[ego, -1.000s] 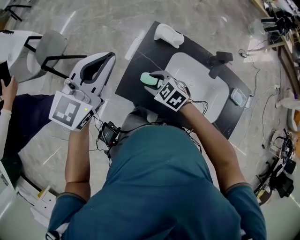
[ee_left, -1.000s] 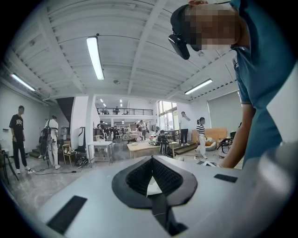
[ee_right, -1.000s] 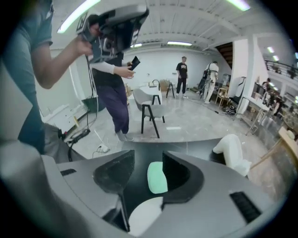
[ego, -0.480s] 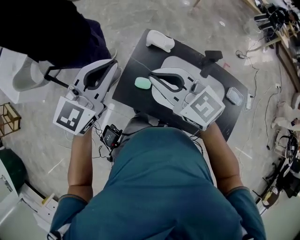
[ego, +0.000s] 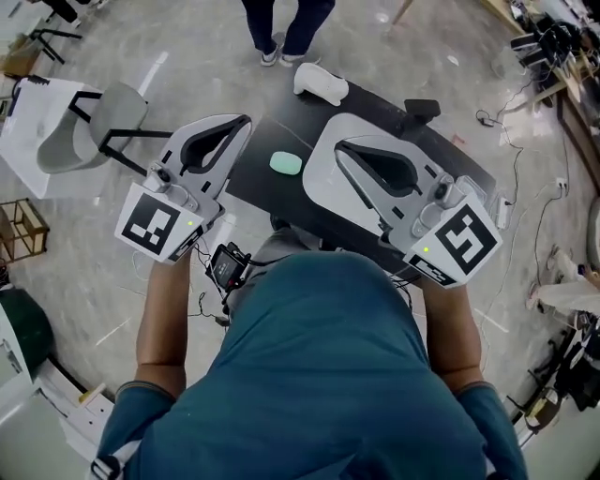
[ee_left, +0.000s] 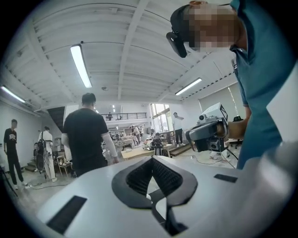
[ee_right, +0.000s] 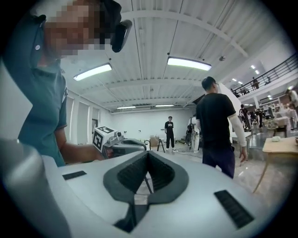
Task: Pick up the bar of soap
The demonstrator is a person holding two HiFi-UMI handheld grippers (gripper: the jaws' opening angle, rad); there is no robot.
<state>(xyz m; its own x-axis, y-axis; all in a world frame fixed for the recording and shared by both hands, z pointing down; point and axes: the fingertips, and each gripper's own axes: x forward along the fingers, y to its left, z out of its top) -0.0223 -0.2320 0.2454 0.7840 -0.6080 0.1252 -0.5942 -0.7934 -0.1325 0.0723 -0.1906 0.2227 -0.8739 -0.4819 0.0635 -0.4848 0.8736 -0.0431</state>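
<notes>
- We count two grippers, one in each of the person's hands. Both are lifted above the table and aimed out into the room.
- The left gripper (ego: 241, 125) has its jaws closed tip to tip, and we see nothing between them.
- The right gripper (ego: 340, 148) is the same, with its jaws pressed together and empty.
- There are two marker cubes, the left cube (ego: 155, 223) and the right cube (ego: 461, 239), one at the back of each gripper.
- We find one bar of soap (ego: 286, 163). It is mint green and lies flat on the black tabletop (ego: 253, 173). In the head view it sits between the two gripper tips, and neither touches it.
- One white rounded object (ego: 322, 82) rests at the far edge of the tabletop, apart from the soap.
- One grey chair (ego: 98, 117) stands on the floor to the left.
- One bystander (ego: 286, 28) stands just beyond the table, and only the legs show from above. Both gripper views show this person in a black shirt, with several more people farther back.
</notes>
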